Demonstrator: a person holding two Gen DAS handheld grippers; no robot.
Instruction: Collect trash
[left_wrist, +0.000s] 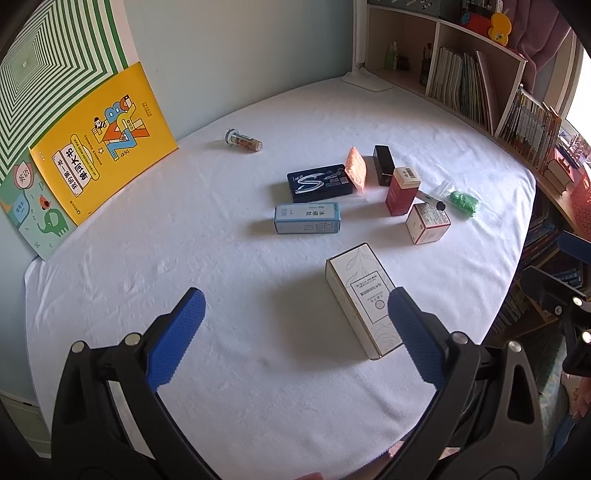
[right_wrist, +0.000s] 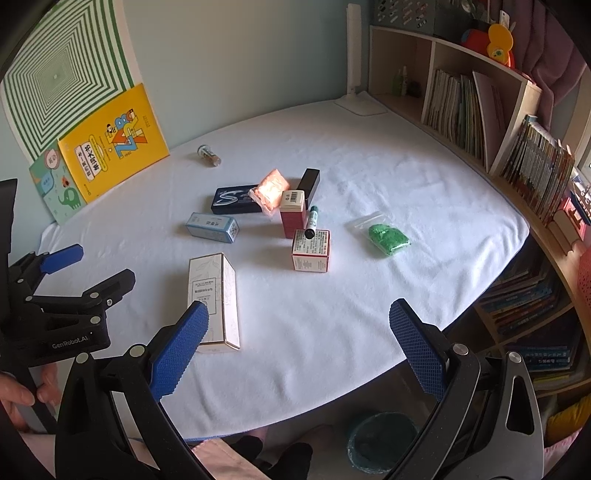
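Your left hand-held gripper (left_wrist: 295, 306) and right hand-held gripper (right_wrist: 299, 317) both gape wide and empty above the worktop (left_wrist: 221, 258), the white carton (left_wrist: 364, 299) (lying flat) just beside your left one's right fingertip.

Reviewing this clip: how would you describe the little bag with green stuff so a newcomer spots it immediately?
Start at the white-covered table and find the cluster of small boxes in its middle. The bag lies alone on the side toward the bookshelf, apart from the cluster. It is the only clear plastic pouch with bright green filling.
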